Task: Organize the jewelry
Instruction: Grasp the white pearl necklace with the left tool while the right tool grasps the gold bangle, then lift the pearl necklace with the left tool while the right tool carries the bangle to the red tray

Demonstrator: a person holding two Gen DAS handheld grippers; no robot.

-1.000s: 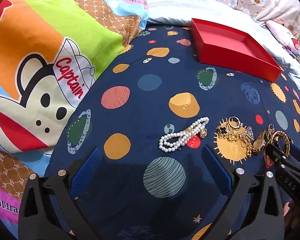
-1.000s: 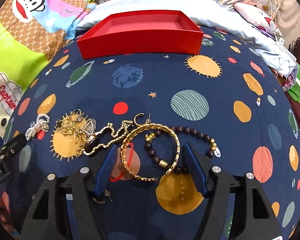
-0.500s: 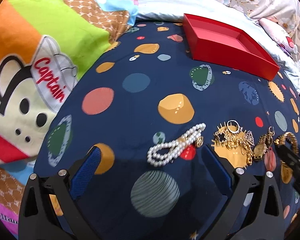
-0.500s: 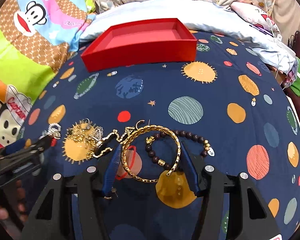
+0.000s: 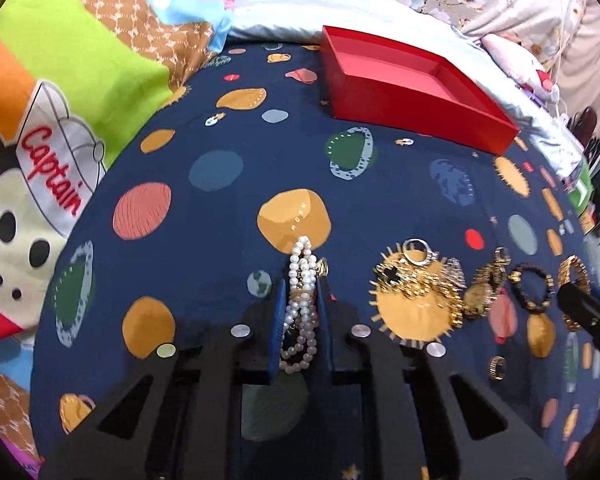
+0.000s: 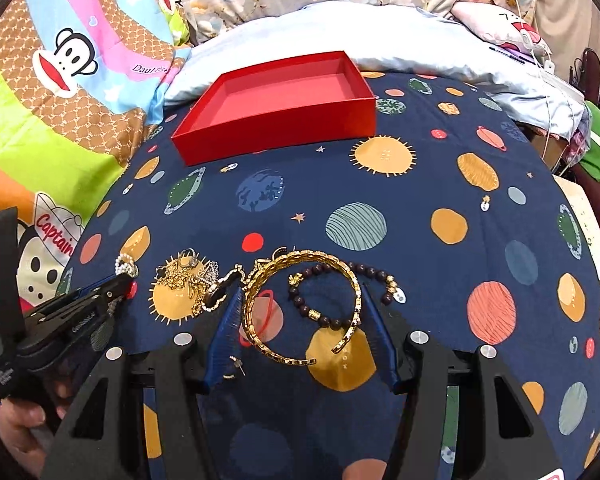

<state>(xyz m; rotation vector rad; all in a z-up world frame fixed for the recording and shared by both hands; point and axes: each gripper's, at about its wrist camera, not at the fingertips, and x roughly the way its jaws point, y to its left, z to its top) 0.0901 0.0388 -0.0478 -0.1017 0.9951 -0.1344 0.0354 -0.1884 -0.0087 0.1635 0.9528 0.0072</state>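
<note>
The left tongs (image 5: pixel 302 292) have just been closing and now clamp the pearl bracelet (image 5: pixel 302 280), which lies on the bed's planet-print cover (image 5: pixel 220 208). The right tongs (image 6: pixel 300 300) stand apart, straddling the gold chain bangle (image 6: pixel 260 292) without pressing it; a dark bead bracelet (image 6: pixel 324 320) sits inside its curve. The red tray (image 6: pixel 276 132) waits empty at twelve o'clock, well apart, with tangled gold pieces (image 5: pixel 416 284) at three o'clock of the pearls. The pick-up step looks in hand; next, I judge, the pearls need lifting clear and carrying to the tray without the dangling loop snagging
</note>
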